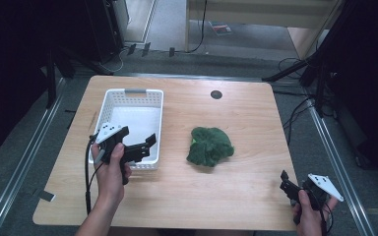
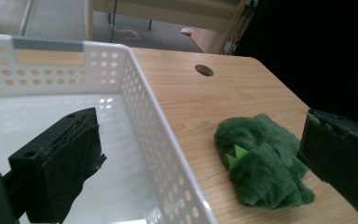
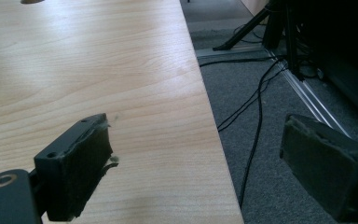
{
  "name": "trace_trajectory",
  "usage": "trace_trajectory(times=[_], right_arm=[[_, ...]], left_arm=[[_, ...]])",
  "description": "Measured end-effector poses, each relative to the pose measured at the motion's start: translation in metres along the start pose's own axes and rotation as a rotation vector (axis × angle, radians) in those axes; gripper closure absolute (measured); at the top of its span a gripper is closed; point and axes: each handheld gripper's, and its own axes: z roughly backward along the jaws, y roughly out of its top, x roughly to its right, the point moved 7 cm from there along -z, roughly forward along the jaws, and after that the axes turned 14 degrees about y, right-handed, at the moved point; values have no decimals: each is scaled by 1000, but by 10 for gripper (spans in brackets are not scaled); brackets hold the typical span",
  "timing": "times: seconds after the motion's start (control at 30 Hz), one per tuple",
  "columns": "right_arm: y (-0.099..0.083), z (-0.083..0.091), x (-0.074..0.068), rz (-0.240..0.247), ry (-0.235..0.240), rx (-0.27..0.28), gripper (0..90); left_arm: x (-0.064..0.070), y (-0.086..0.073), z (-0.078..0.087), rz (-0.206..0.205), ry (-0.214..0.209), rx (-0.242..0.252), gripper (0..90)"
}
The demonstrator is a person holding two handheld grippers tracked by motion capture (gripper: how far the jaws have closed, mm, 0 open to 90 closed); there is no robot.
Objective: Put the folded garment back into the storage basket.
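Both jaws spread, empty. Left gripper straddles white basket wall; green plush beyond its right jaw. Right gripper idle at counter edge. Likely next: swing left gripper clear of wall, centre plush between jaws, pinch thick middle.

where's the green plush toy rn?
High view: the green plush toy lies on the table near the middle, just right of the white basket, apart from it.

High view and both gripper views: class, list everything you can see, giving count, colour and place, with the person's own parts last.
table: one, light wood, centre of the high view.
basket: one, white, perforated, left half of the table.
plush toy: one, green, on the table right of the basket, apart from it.
cable hole: one, dark, near the table's far edge.
left gripper: one, black, open, over the basket's near end.
right gripper: one, black, open, at the table's near right corner.
hands: two, one holding each gripper.
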Motion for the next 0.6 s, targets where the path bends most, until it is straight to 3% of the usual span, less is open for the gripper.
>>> trace_trajectory(times=[0.3, 0.6], right_arm=[[0, 0, 0, 3, 3, 1, 82], [0, 0, 0, -6, 7, -2, 81]], left_arm=[[30, -3, -13, -16, -48, -17, 0], [52, -8, -26, -35, -74, -47, 0]])
